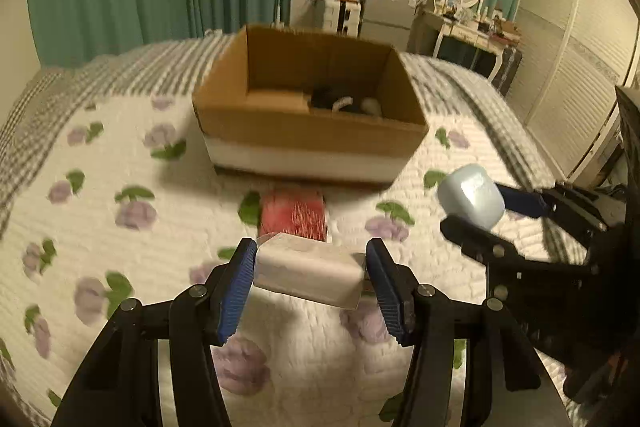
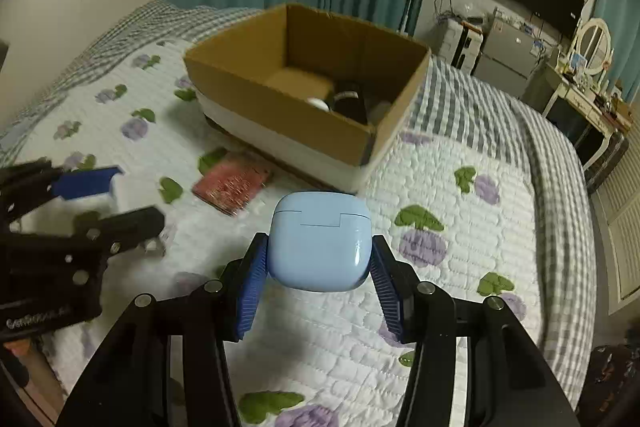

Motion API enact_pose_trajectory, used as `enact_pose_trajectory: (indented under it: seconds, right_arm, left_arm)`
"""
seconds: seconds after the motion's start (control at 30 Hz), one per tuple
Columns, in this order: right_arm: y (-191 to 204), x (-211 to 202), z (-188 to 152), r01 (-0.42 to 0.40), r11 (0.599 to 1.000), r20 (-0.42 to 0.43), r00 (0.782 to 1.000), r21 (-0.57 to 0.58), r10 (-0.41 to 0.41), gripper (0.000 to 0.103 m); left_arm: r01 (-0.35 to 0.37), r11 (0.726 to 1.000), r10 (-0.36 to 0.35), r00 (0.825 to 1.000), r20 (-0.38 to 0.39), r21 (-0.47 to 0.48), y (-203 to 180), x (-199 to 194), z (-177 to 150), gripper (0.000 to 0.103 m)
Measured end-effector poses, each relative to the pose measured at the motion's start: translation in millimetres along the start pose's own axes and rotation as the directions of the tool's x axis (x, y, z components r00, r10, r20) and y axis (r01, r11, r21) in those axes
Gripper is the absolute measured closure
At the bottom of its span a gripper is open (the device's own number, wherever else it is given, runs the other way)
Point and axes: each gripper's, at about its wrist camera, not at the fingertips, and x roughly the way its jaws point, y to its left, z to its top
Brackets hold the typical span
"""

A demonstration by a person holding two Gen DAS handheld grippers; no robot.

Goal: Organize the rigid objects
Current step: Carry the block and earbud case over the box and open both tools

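The open brown cardboard box is holding dark items while the left gripper is clamping a white rectangular block and the right gripper a pale-blue earbud case between their jaws.

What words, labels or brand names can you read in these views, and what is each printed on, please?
Pale lettering on the body of the left claw: present in the right wrist view, but too blurred to read.
Flat red packet on the quilt: patterned print, nothing legible.
Light blue rounded earbud case, white rectangular block, brown cardboard box: no visible text.
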Motion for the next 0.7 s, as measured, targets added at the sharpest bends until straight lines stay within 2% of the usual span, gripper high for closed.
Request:
enact_pose_trajectory:
  seconds: [0.33, 0.5, 0.7]
  right_arm:
    - [4.2, -41.6, 41.9, 0.000, 1.000, 0.086, 0.996, 0.009, -0.001, 0.053]
    - [-7.2, -42.8, 66.7, 0.007, 1.000, 0.117, 0.993, 0.021, -0.010, 0.053]
    - [-27.1, -24.7, 104.6, 0.015, 0.999, 0.145, 0.989, 0.036, -0.020, 0.053]
  left_arm:
    - [-0.002, 0.995, -0.008, 0.994, 0.106, 0.096, 9.2, -21.9, 61.9, 0.046]
    - [0.006, 0.992, -0.023, 0.989, 0.145, 0.123, 14.5, -13.9, 100.6, 0.046]
    - [-0.009, 0.989, -0.019, 0.983, 0.183, 0.149, 22.1, 15.4, 147.4, 0.046]
